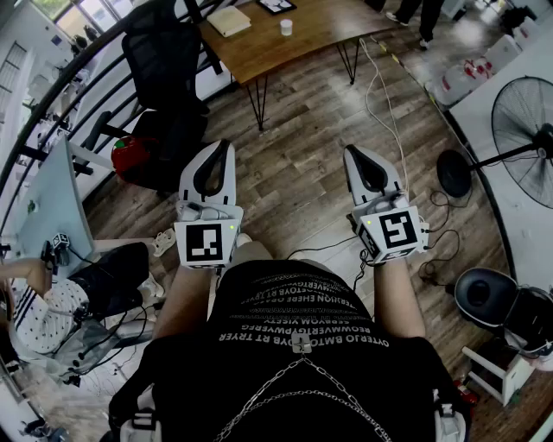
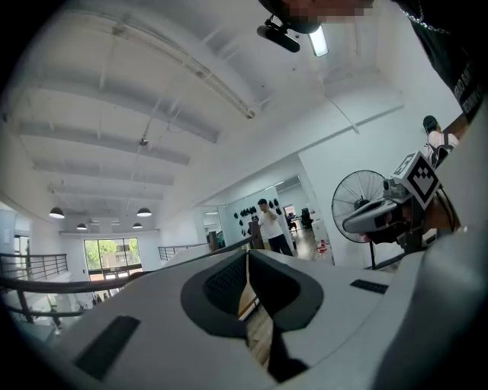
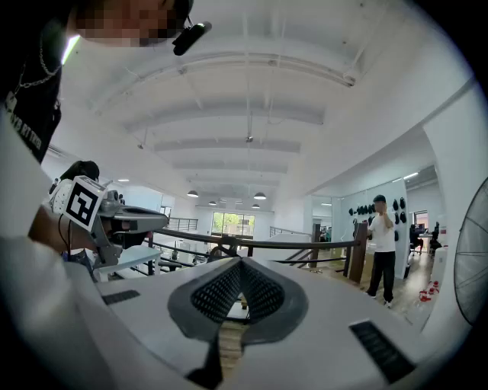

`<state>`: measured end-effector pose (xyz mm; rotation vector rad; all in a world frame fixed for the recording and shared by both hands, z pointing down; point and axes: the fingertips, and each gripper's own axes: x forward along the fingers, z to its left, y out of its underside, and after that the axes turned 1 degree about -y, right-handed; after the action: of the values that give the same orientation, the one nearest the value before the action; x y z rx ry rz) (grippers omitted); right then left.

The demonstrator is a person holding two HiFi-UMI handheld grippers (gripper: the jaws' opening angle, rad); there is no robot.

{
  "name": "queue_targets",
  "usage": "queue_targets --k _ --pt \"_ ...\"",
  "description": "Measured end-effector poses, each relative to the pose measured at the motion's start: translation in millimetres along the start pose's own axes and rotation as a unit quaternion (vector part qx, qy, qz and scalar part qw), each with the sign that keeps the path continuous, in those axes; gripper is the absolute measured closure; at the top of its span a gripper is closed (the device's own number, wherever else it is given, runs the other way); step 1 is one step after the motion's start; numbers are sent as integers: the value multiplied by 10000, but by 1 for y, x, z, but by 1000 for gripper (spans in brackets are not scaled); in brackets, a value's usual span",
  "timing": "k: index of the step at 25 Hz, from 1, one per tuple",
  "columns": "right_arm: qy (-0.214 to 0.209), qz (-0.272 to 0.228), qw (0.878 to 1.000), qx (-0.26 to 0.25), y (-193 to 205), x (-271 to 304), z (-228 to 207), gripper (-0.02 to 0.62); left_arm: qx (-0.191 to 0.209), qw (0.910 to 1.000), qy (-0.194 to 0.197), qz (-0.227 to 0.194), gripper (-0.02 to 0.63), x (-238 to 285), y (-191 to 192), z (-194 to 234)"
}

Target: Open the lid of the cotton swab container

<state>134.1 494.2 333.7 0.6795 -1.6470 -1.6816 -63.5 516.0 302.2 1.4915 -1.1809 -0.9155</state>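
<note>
Cotton swab container point(image 1: 286, 27) on table point(image 1: 259, 50), well beyond left gripper point(image 1: 223, 148), right gripper point(image 1: 356, 154)

The left gripper point(image 1: 223, 147) and right gripper point(image 1: 354, 152) are white, with dark dotted pads point(image 3: 217, 293) and black-and-white square markers. The floor point(image 1: 302, 129) is brown wood planks. The table point(image 1: 285, 47) is lighter brown with black legs. The shirt point(image 1: 302, 345) is black with white lettering. The fan point(image 1: 527, 151) is black, the bag point(image 1: 130, 155) red.

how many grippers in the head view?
2. The left gripper is centre-left, the right gripper centre-right, both over the wood floor, both shut, nothing held. None look hidden.
</note>
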Motion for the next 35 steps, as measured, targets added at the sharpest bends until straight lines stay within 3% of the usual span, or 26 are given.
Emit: queue_targets --k 9,23,28,35 --pt "61 73 9999 119 5 18 -4 580 469 9981 -244 -303 574 10 -2 19" --pt "572 132 9982 142 12 100 -27 576 -16 9992 327 -241 572 98 31 76" --pt "589 219 9978 201 14 132 -35 511 -206 9977 631 -102 571 131 52 93" --pt "474 328 9980 268 13 171 -34 471 -359 9951 915 -48 477 160 62 117"
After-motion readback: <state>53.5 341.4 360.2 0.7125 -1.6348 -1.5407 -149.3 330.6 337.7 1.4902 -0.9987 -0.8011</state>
